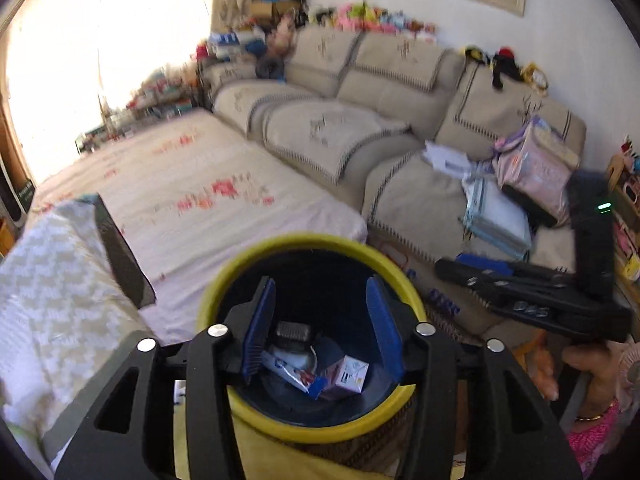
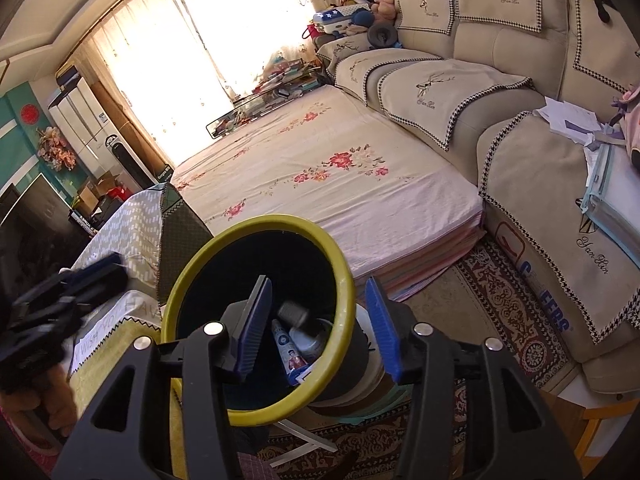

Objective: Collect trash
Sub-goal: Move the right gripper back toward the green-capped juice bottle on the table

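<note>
Your left gripper (image 1: pixel 320 324) hangs open and empty over the yellow-rimmed bin (image 1: pixel 208 296). Your right gripper (image 2: pixel 320 324) gapes empty over its right rim; a carton (image 1: pixel 348 376) and tube (image 1: pixel 292 372) lie inside

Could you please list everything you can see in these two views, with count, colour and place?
Bin: one, yellow rim, dark inside, below both grippers.
Trash in bin: several pieces, including a white tube and a small carton, at the bottom.
Sofa: one, beige, along the wall.
Floral sheet: one, pale pink, beside the sofa.
Plush toys: many, mixed colours, on the sofa back.
Papers and bag: a pile, on the right seat.
Left gripper: black, blue pads, open, over the bin.
Right gripper: same, open, astride the bin's rim.
</note>
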The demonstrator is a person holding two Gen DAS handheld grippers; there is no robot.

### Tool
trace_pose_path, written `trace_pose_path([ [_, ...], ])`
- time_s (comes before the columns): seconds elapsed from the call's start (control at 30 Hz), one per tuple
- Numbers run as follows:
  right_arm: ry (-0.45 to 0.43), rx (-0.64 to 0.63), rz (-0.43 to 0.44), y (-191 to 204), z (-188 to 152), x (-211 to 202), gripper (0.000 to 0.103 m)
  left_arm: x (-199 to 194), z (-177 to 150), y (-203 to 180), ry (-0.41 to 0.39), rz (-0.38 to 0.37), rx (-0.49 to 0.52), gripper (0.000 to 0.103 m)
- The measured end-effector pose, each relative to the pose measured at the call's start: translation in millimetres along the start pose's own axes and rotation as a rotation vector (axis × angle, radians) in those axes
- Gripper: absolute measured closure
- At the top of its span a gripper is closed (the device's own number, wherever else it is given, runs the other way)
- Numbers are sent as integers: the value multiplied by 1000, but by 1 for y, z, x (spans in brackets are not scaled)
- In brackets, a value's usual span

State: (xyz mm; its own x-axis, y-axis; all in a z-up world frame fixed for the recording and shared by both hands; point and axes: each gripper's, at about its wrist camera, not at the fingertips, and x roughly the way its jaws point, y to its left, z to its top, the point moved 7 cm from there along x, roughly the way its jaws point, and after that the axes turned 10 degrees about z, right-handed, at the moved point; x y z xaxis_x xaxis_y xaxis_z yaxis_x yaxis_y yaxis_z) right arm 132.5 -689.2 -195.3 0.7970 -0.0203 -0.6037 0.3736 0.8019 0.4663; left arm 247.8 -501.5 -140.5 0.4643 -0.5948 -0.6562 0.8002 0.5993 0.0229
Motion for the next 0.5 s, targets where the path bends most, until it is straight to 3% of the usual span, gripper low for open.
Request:
trace_pose_path([
  [0.03, 2, -9, 3, 5, -1, 1, 55, -19, 0, 7, -50, 16, -9, 33],
  [0.07, 6, -18, 6, 10, -1, 2, 55, -42, 0, 16, -103, 42, -25, 27],
  [0.2, 27, -61, 18, 34, -5, 10, 55, -120, -13, 61, -244, 135, -97, 15],
  [0.37, 70, -149, 44, 85, -16, 26, 54, -207, -46, 142, -355, 367, -182, 12],
  [0.5, 113, -223, 77, 131, -30, 39, 54, -264, -90, 212, -386, 582, -250, 11],
])
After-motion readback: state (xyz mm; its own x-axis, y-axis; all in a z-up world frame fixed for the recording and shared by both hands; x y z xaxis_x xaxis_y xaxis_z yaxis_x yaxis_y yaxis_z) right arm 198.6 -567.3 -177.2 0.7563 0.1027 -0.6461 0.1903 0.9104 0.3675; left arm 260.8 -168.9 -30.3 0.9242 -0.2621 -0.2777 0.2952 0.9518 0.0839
